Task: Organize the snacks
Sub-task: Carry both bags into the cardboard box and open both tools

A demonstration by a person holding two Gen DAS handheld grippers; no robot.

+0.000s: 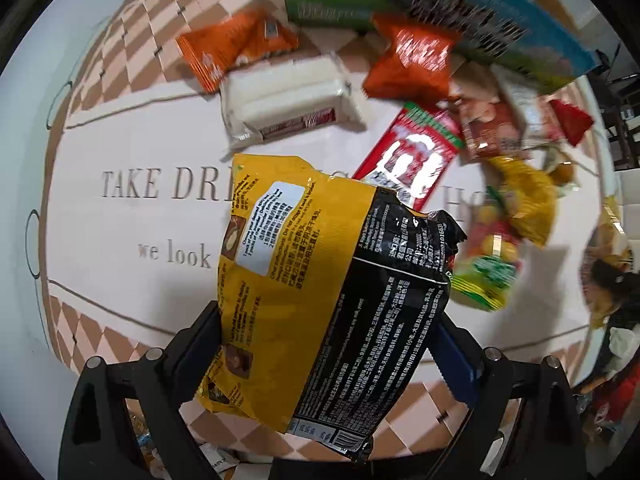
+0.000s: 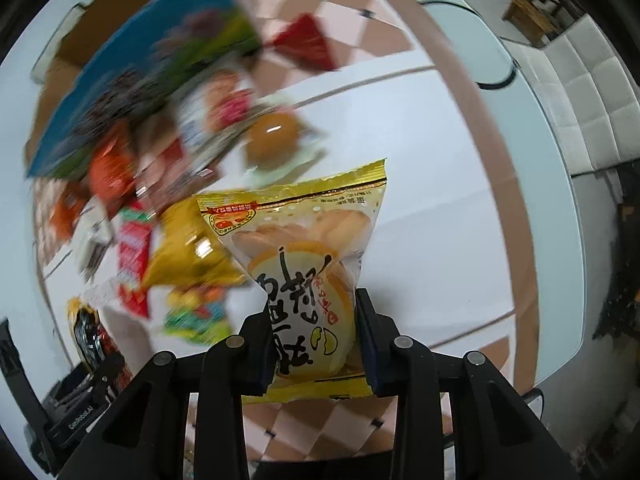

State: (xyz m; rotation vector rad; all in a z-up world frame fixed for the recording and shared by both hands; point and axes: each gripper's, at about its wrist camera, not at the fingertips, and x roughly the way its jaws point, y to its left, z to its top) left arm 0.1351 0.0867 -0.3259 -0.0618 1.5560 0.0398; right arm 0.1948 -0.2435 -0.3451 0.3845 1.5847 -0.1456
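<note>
My left gripper (image 1: pixel 328 340) is shut on a large yellow and black snack bag (image 1: pixel 320 280), which hangs lifted above the mat and hides the table under it. My right gripper (image 2: pixel 314 336) is shut on a yellow biscuit packet (image 2: pixel 304 248), its pads pressing the packet's lower half from both sides. Beyond the left-held bag lies a pile of snacks: an orange packet (image 1: pixel 236 48), a white wrapped packet (image 1: pixel 288 96), a second orange-red packet (image 1: pixel 412 56) and a red and green packet (image 1: pixel 416 152). The right wrist view shows the same pile blurred at upper left.
A blue and green box (image 1: pixel 460 12) stands behind the pile. A gold pouch (image 1: pixel 524 196) and a green and yellow candy bag (image 1: pixel 488 268) lie to the right. A round bun in clear wrap (image 2: pixel 272 136) lies near the biscuit packet. The printed checkered mat (image 1: pixel 120 216) covers the white table (image 2: pixel 460 200).
</note>
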